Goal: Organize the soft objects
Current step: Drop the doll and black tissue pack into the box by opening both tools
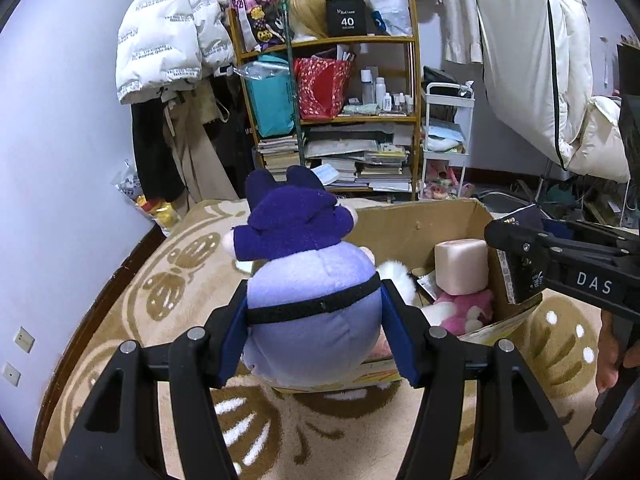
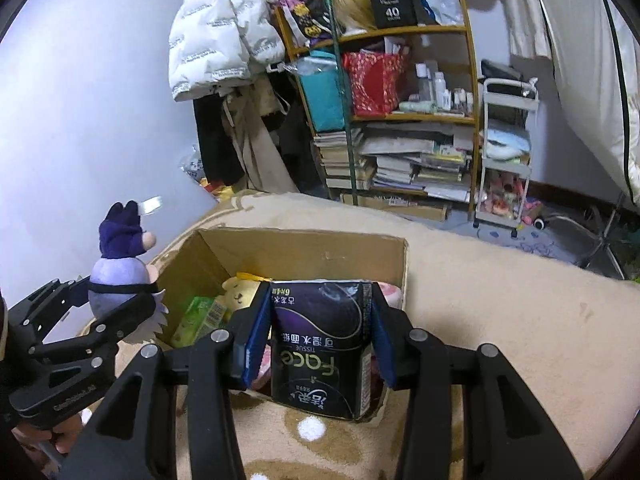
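Left tool [image 1: 314,312] squeezes the plush [image 1: 308,280] round its belly over the box [image 1: 420,220] near edge; soft, light, it dents. Right tool [image 2: 318,332] clamps the tissue pack [image 2: 320,344], squashy, above the box

One cardboard box [image 2: 280,252], one tissue pack [image 2: 320,344], perhaps four plush toys [image 1: 312,280]

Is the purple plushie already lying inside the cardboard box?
No, the left gripper holds the purple plushie squeezed between its fingers, up above the cardboard box.
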`<state>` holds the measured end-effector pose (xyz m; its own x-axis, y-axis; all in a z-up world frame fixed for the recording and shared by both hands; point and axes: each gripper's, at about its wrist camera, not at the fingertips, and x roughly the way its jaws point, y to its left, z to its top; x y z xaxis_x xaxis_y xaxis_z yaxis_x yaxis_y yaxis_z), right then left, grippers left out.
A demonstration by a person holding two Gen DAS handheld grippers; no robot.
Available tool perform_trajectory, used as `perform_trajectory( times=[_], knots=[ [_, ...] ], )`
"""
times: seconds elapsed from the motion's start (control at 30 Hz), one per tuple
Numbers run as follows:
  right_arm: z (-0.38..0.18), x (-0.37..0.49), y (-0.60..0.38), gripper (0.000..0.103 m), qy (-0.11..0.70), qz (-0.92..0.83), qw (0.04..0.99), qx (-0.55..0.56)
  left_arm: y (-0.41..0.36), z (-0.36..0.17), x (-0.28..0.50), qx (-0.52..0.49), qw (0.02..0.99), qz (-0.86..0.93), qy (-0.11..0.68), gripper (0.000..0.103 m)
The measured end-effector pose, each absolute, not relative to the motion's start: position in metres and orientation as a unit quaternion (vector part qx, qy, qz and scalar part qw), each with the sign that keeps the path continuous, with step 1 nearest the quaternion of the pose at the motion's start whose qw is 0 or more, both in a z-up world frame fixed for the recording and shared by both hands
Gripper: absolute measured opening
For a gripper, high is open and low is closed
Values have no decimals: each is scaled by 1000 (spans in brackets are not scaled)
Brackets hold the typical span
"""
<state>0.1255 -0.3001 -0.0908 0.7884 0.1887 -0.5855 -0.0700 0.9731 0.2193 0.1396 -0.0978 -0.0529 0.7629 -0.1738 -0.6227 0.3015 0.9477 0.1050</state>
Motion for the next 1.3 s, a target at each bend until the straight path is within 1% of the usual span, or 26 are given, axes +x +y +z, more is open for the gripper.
perform_trajectory(
  times=[0.23,0.43,0.57,0.6,0.63,0.67,0.8,0.87,0.93,1.07,1.13,1.3],
  knots=[
    [-101,128,-297,49,305,87,943,96,-98,-66,149,99,924,-132,345,61],
    [-106,131,-286,50,319,103,938,83,-95,-69,151,97,922,-133,350,63],
    [-109,131,-286,50,329,98,936,83,-93,-70,150,95,923,-126,352,68],
    [-109,130,-287,52,328,97,936,85,-93,-70,149,95,923,-124,352,70],
    [-108,130,-287,58,328,96,936,87,-92,-69,149,95,923,-123,353,71],
    [-108,129,-288,60,328,95,936,89,-92,-70,148,95,922,-123,354,74],
    [-105,125,-290,62,324,91,937,94,-93,-69,143,101,920,-125,357,78],
    [-103,122,-292,65,323,89,937,97,-94,-68,140,104,919,-125,358,80],
    [-101,118,-294,72,320,87,938,100,-95,-66,136,107,920,-124,356,81],
    [-95,108,-297,73,313,82,940,104,-92,-60,124,106,922,-121,353,88],
    [-90,102,-298,79,307,81,942,108,-89,-57,118,103,923,-121,351,89],
    [-76,84,-299,83,291,75,948,106,-75,-46,102,85,928,-108,346,90]
  ],
)
